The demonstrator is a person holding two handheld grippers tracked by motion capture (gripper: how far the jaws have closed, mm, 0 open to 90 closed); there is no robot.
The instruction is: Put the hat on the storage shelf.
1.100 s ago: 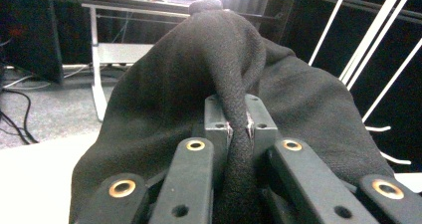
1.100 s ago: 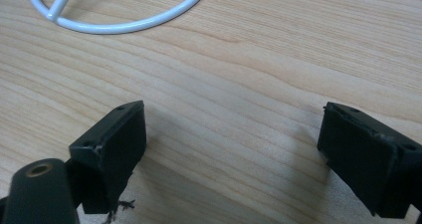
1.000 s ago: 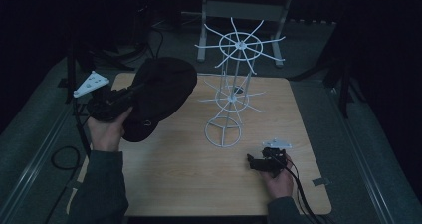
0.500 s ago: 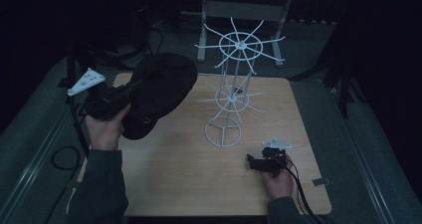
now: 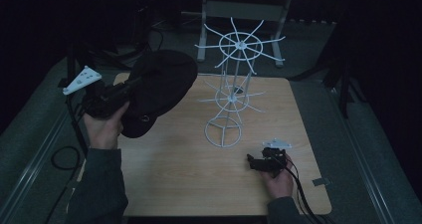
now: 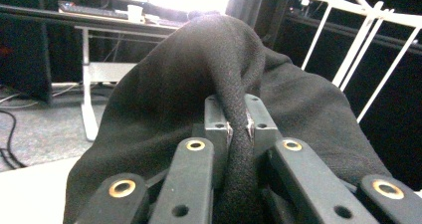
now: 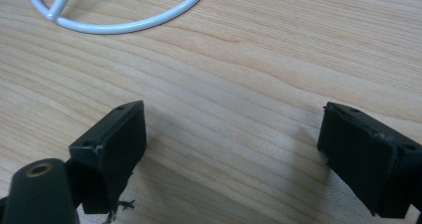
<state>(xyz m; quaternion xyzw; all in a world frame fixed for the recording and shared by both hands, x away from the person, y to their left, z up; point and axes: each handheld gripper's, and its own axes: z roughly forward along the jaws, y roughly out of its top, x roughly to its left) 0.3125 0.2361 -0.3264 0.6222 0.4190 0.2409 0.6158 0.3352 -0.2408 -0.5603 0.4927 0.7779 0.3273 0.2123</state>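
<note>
Taking the white wire rack (image 5: 230,92) as the reference, standing upright on the wooden table (image 5: 169,174) toward its far middle, the findings run as follows.

Well to the left of the rack, your left hand (image 5: 105,127) holds the left gripper (image 5: 127,87) raised above the table's left edge. Its jaws are clamped tight on a fold of the black hat (image 5: 157,87). In the left gripper view the fold (image 6: 238,129) is pinched between the two metal pads (image 6: 219,129), and the black cloth bulges up and drapes to either side of them. The grey three-cornered plate (image 5: 82,79) sits at the outer end of this gripper, farthest from the rack.

The hat hangs off the gripper in the air, its crown pointing toward the rack's upper spokes (image 5: 240,45) but apart from them. Its lower rim dips toward the table left of the rack's ring base (image 5: 224,133); whether it touches the wood cannot be told.

Below and to the right of the ring base, your right hand (image 5: 278,179) rests the right gripper (image 5: 255,162) low on the table. Its jaws stand wide apart with bare wood between them, as the right gripper view shows, and a curved part of the ring base (image 7: 124,25) lies ahead of them, near but apart.
</note>
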